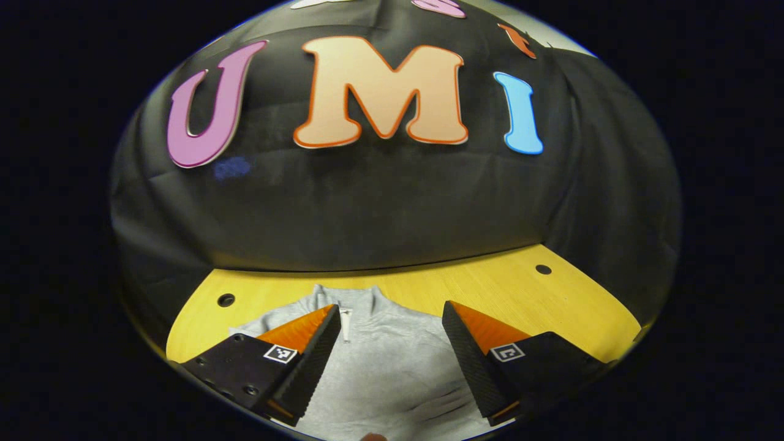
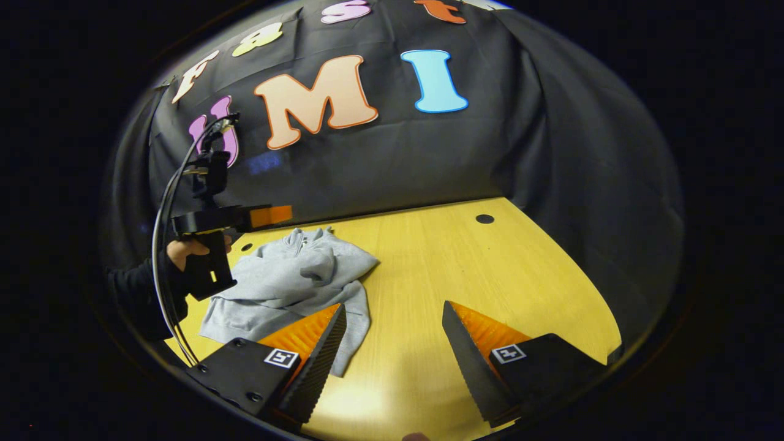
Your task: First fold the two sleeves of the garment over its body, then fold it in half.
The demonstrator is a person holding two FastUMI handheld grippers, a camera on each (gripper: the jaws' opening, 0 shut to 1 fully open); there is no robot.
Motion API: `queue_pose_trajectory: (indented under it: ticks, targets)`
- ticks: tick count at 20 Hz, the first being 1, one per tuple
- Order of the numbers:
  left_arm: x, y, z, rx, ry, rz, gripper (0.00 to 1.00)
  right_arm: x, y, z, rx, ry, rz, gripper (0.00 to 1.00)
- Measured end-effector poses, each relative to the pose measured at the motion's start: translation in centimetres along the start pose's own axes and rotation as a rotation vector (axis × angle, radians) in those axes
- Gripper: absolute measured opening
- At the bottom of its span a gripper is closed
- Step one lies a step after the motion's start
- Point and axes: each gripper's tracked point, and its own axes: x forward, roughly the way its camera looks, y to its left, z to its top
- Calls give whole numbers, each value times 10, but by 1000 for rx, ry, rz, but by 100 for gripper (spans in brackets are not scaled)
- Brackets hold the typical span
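A light grey zip-neck sweatshirt (image 2: pixel 294 278) lies on the yellow wooden table (image 2: pixel 465 275), its collar toward the back wall. One sleeve is folded across the body; the other sleeve (image 2: pixel 358 324) hangs down toward the front. In the left gripper view my left gripper (image 1: pixel 392 312) hovers open over the sweatshirt (image 1: pixel 386 361), its collar and zip (image 1: pixel 346 321) between the fingers. The right gripper view shows that left gripper (image 2: pixel 245 217) held by a hand in a dark sleeve above the garment's left side. My right gripper (image 2: pixel 395 312) is open over bare table, its left finger (image 2: pixel 318 352) over the trailing sleeve's end.
Small round holes (image 2: pixel 484 218) dot the tabletop near the back edge, another hole (image 1: pixel 226 300) sitting left of the collar. Black cloth walls close in behind and to the right. Bare wood stretches right of the sweatshirt.
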Motion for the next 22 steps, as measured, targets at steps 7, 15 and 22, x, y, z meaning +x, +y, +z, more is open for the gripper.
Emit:
queue_pose_trajectory:
  ticks: [7, 15, 22]
  targets:
    - [-62, 112, -11, -30, -35, 163, 97, 29, 54, -6, -18, 36, 73, 98]
    - [-131, 189, -104, -46, 123, 268, 96, 58, 75, -29, -72, 87, 54, 94]
    - [-164, 204, -176, -118, 260, 272, 97, 69, 84, -56, -107, 140, 32, 99]
